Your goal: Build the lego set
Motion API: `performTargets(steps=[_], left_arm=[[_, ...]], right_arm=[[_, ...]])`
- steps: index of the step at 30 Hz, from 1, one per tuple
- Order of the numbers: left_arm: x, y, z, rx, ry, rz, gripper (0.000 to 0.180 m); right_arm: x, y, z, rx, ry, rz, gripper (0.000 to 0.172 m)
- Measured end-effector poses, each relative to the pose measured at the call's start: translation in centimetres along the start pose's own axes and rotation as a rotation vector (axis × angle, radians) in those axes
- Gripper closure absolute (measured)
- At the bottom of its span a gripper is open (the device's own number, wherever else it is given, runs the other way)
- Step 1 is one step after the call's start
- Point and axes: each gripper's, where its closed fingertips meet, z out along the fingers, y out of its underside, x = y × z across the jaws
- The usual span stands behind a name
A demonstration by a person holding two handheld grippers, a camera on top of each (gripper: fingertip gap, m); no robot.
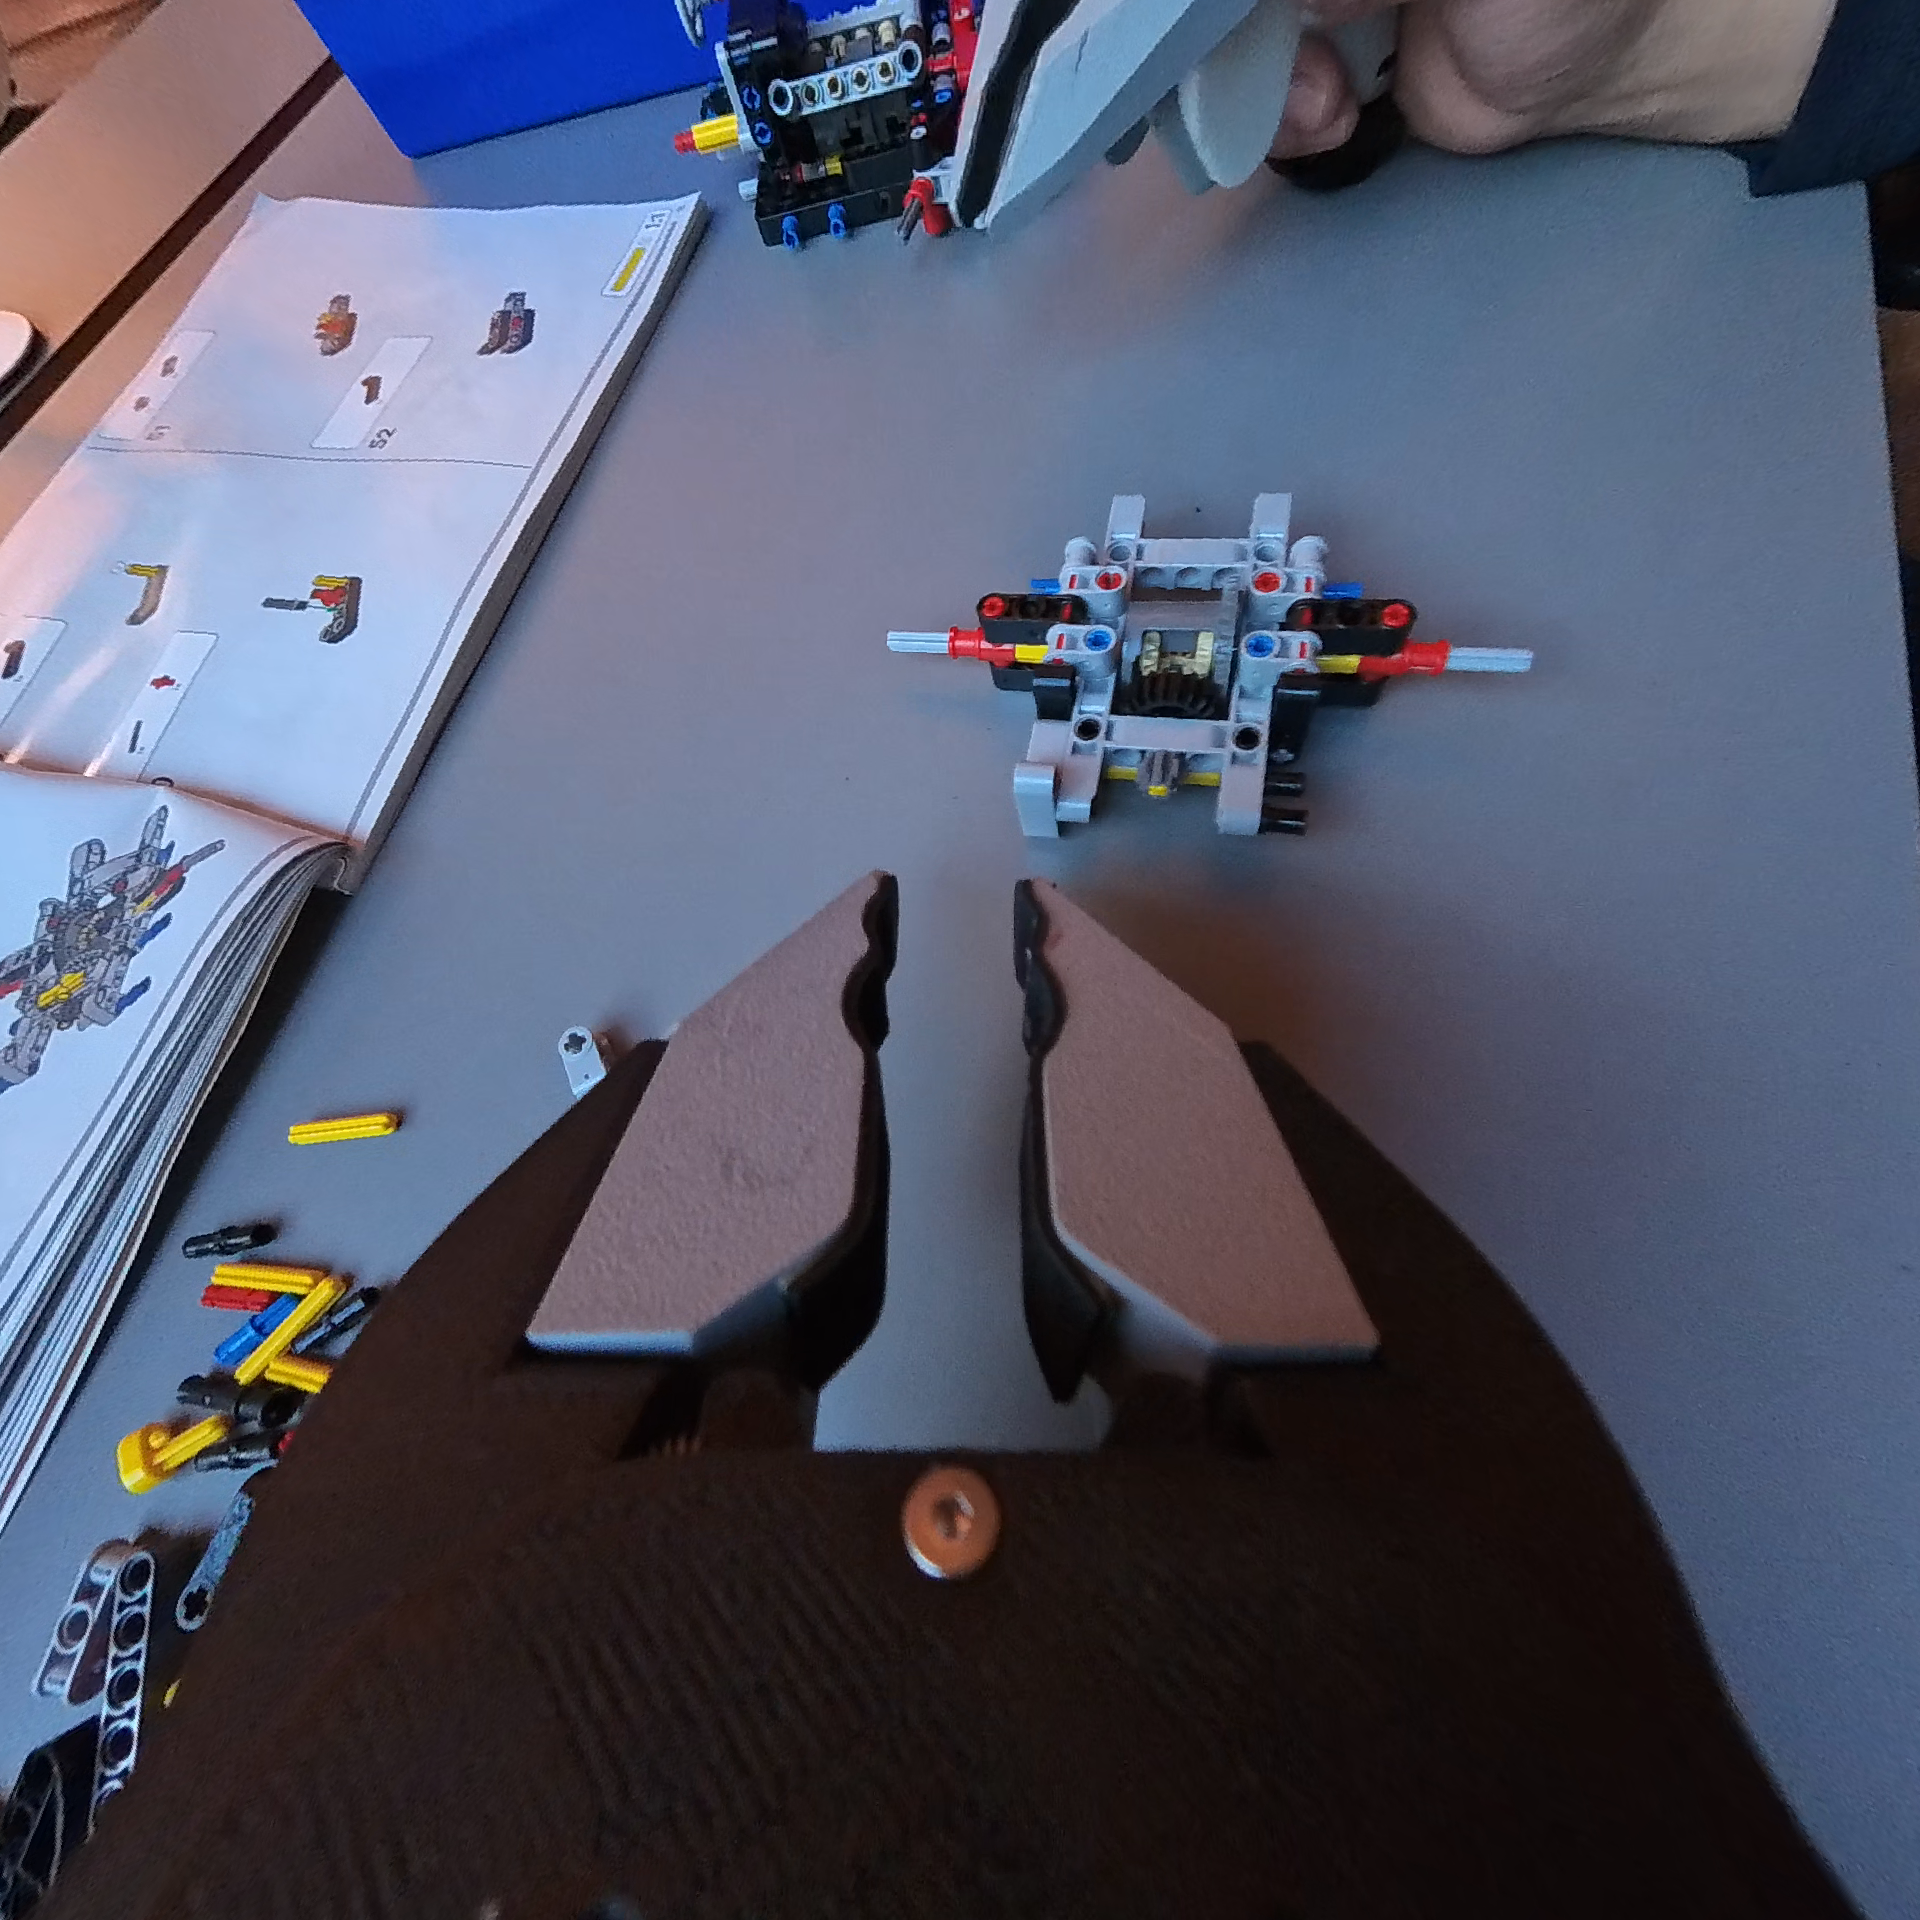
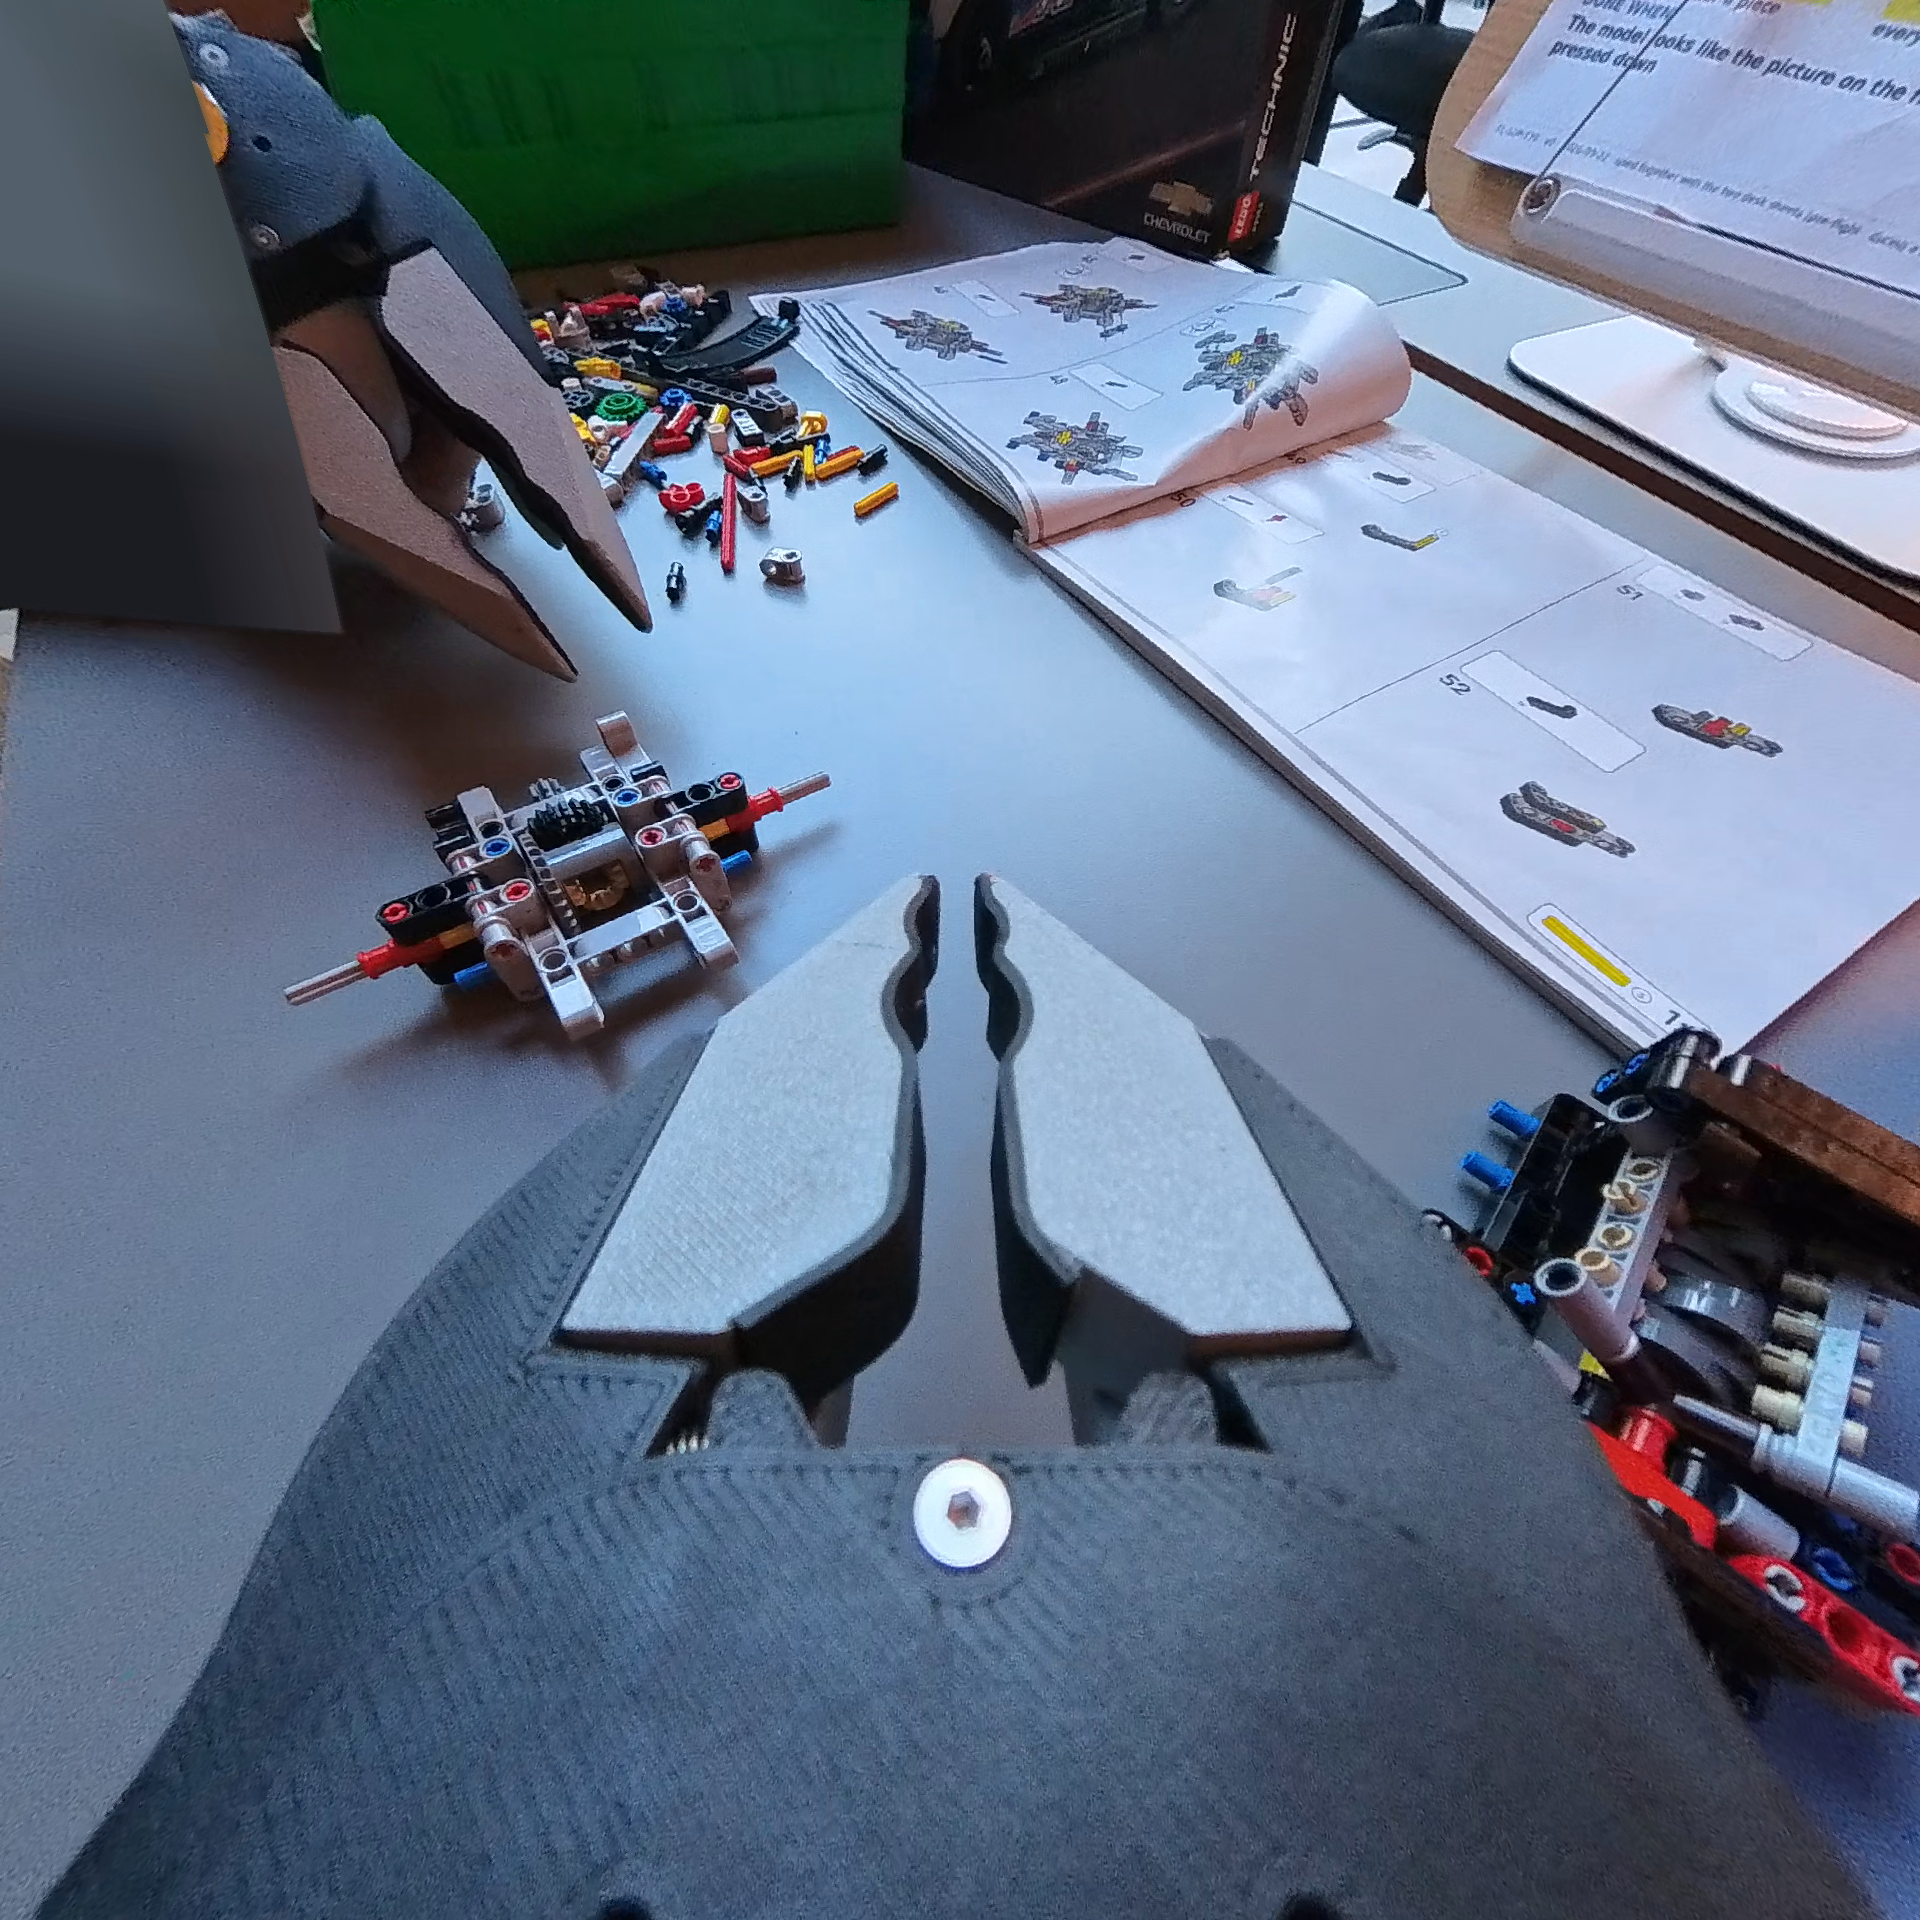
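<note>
Taking the small grey axle assembly point(image 1: 1205, 665) on the grey counter point(image 1: 1558, 935) as landmark: left of it in the left wrist view lies the open instruction booklet point(image 1: 343, 499), and nearer the camera a scatter of loose yellow, black and blue pins point(image 1: 260, 1340). The left gripper point(image 1: 956, 894) hovers just short of the assembly, its jaws apart with only bare counter between them. Beyond the assembly stands a larger black and red build point(image 1: 831, 114) beside the right gripper point(image 2: 956, 894), whose jaws stand nearly together, a thin slit between them, gripping nothing, with the assembly to their left.
</note>
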Motion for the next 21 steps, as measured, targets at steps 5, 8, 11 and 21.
performTargets(steps=[5,8,11,21], left_arm=[[0.04,0.16,0.13,-0.011,0.004,0.001,0.162],[0.03,0.15,0.12,-0.009,0.007,-0.003,0.162],[0.03,0.16,0.12,-0.01,0.008,-0.005,0.163],[-0.04,0.37,0.38,-0.026,0.02,-0.013,0.164]], right_arm=[[-0.13,-0.11,-0.06,0.007,-0.007,-0.002,0.169],[-0.22,-0.15,-0.06,0.008,-0.013,-0.003,0.169],[-0.36,-0.25,-0.06,0.012,-0.019,-0.005,0.169],[-0.49,-0.39,-0.16,0.022,-0.052,0.0,0.169]])
